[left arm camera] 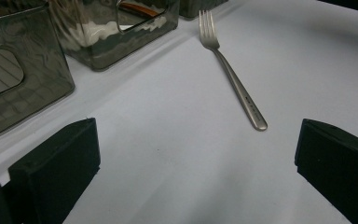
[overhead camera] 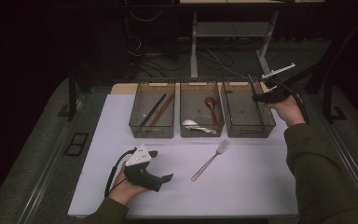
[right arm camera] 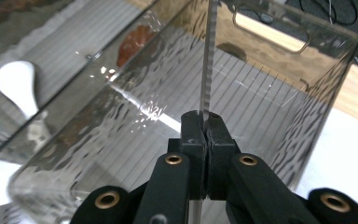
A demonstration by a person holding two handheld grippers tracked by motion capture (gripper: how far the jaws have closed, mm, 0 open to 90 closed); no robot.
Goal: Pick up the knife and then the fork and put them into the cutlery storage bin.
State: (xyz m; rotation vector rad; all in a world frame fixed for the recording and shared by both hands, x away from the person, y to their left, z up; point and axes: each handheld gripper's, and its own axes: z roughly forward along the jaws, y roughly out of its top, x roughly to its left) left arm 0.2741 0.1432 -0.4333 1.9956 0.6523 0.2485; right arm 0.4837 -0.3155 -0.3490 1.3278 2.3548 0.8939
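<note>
A steel fork [overhead camera: 209, 160] lies on the white table, tines pointing towards the bins; in the left gripper view the fork [left arm camera: 233, 74] lies ahead of the jaws. My left gripper [overhead camera: 163, 164] rests low on the table to the fork's left, its jaws wide apart [left arm camera: 196, 158] with nothing between them. My right gripper [overhead camera: 257, 98] hovers over the right-hand clear bin [overhead camera: 251, 131], shut [right arm camera: 207, 122] on a table knife [right arm camera: 207, 60] with a serrated blade. The blade sticks out beyond the jaws over the bin's ribbed floor.
Three smoky clear bins stand in a row at the back. The left bin [overhead camera: 152, 130] holds dark and red chopsticks [overhead camera: 156, 109]. The middle bin [overhead camera: 202, 132] holds a red spoon [overhead camera: 210, 107] and a white spoon [overhead camera: 189, 123]. Bare white table surrounds the fork.
</note>
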